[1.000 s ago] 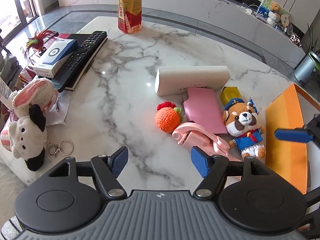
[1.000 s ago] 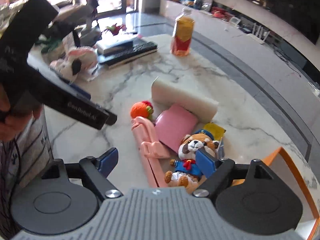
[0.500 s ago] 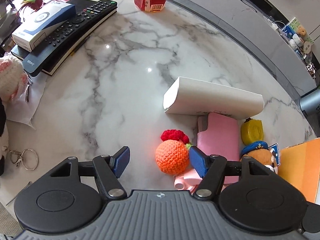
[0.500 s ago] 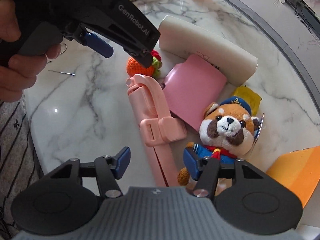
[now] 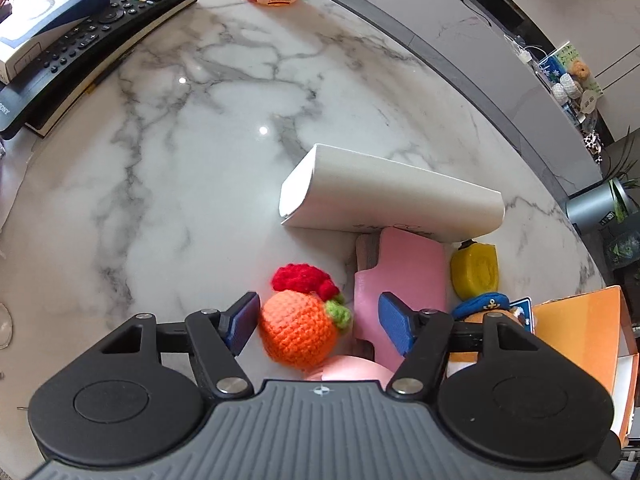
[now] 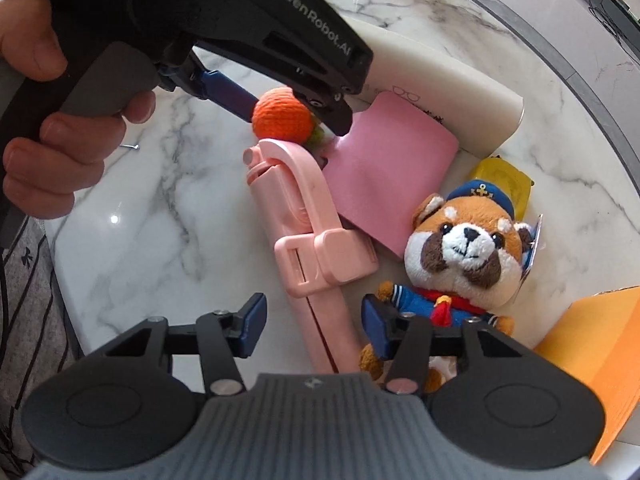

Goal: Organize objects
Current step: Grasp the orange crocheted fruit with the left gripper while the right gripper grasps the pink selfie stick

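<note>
Left gripper (image 5: 318, 322): fingers parted wide, straddling crocheted orange (image 5: 301, 330) on marble tabletop (image 5: 192, 168); left pad just beside the orange, right pad over pink pouch (image 5: 408, 276), no grip closed. Beyond the orange: white case (image 5: 392, 204), lying flat. Right of pouch: yellow item (image 5: 476, 270). Far right: orange box (image 5: 580, 340).

Right gripper (image 6: 314, 322): fingers parted wide, holding nothing, set either side of pink selfie stick (image 6: 316, 248). Right of stick: plush sailor dog (image 6: 460, 256), lying face-up, just beside right finger (image 6: 374, 326). Upper left: hand (image 6: 60, 120) gripping left gripper body.
</note>
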`<act>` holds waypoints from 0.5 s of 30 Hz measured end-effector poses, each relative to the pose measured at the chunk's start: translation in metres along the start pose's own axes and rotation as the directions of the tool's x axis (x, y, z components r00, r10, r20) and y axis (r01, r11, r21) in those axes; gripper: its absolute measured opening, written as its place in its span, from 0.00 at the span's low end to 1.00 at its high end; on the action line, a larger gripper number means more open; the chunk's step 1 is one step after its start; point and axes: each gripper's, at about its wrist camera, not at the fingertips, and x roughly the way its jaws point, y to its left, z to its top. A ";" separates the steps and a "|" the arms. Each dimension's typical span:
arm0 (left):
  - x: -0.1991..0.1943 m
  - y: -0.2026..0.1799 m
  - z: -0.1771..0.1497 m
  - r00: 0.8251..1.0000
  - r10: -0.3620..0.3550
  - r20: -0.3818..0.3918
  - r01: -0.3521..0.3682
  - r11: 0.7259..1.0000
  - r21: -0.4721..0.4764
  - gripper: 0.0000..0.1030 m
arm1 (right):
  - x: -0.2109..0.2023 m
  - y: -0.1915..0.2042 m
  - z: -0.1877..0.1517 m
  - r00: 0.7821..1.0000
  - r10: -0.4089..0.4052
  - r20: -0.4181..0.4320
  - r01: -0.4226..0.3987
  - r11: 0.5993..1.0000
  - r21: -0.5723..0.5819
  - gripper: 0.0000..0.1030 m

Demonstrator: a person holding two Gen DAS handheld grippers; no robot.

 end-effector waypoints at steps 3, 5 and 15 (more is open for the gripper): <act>0.001 -0.001 0.001 1.000 0.013 0.009 -0.013 1.000 0.014 0.53 | 0.002 0.002 -0.001 1.000 -0.018 -0.009 0.018 1.000 -0.009 0.38; 0.001 -0.002 -0.001 1.000 0.012 0.017 -0.013 1.000 0.024 0.52 | 0.001 0.004 -0.001 1.000 -0.017 -0.013 0.017 1.000 -0.007 0.37; -0.040 0.019 -0.025 0.999 0.032 0.035 -0.034 0.998 0.052 0.50 | -0.004 0.031 -0.008 0.999 -0.007 -0.051 0.014 0.990 0.140 0.35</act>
